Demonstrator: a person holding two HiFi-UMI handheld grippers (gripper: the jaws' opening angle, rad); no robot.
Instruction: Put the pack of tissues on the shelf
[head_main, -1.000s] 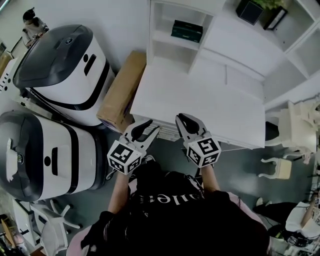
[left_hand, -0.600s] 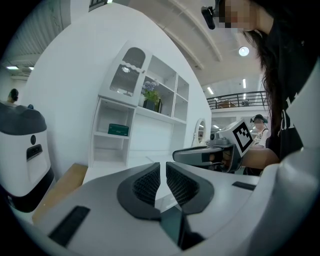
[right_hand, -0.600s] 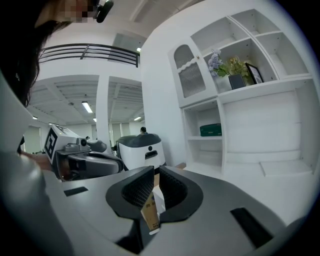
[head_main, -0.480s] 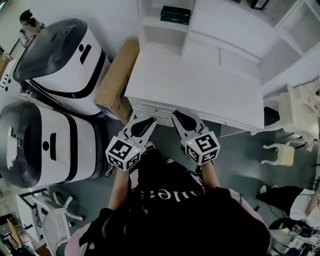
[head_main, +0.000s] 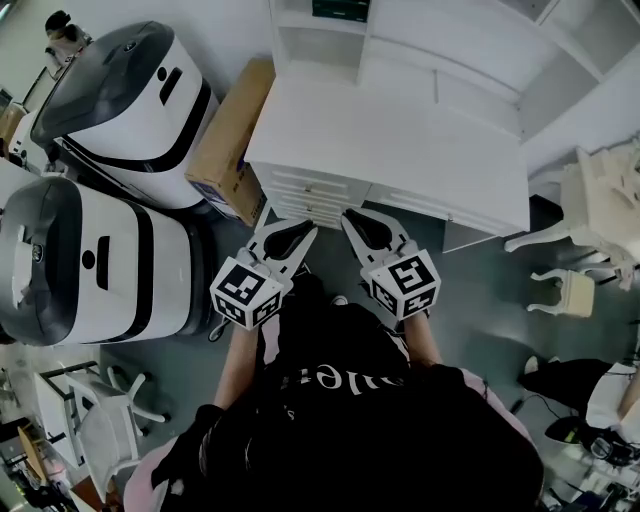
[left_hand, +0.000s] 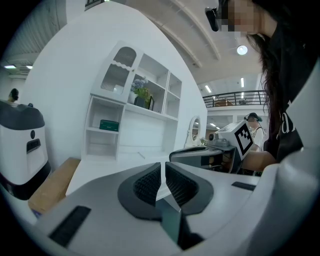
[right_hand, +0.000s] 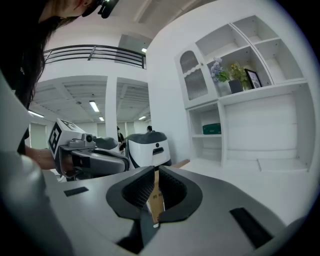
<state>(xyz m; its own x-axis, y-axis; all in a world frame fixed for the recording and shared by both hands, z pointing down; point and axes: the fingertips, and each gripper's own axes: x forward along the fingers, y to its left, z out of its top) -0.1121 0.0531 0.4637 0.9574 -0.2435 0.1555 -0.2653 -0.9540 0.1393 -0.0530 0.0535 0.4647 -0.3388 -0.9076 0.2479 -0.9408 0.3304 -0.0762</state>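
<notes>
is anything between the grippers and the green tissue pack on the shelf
Nothing visible stands in the way. The dark green rectangular pack of tissues sits in an open white shelf compartment; only the white desktop lies between it and the left gripper and right gripper, both shut and empty.

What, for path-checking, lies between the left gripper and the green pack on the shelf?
Only the bare white desk top, up to the green pack: left gripper view.

My head camera looks steeply down onto my left gripper (head_main: 298, 235), my right gripper (head_main: 355, 222) and the white desk (head_main: 400, 150) just ahead. Each gripper camera sits low behind its own jaws, facing almost level across that desk to the shelf unit (left_hand: 130, 125), which both share, each catching the other gripper sideways
</notes>
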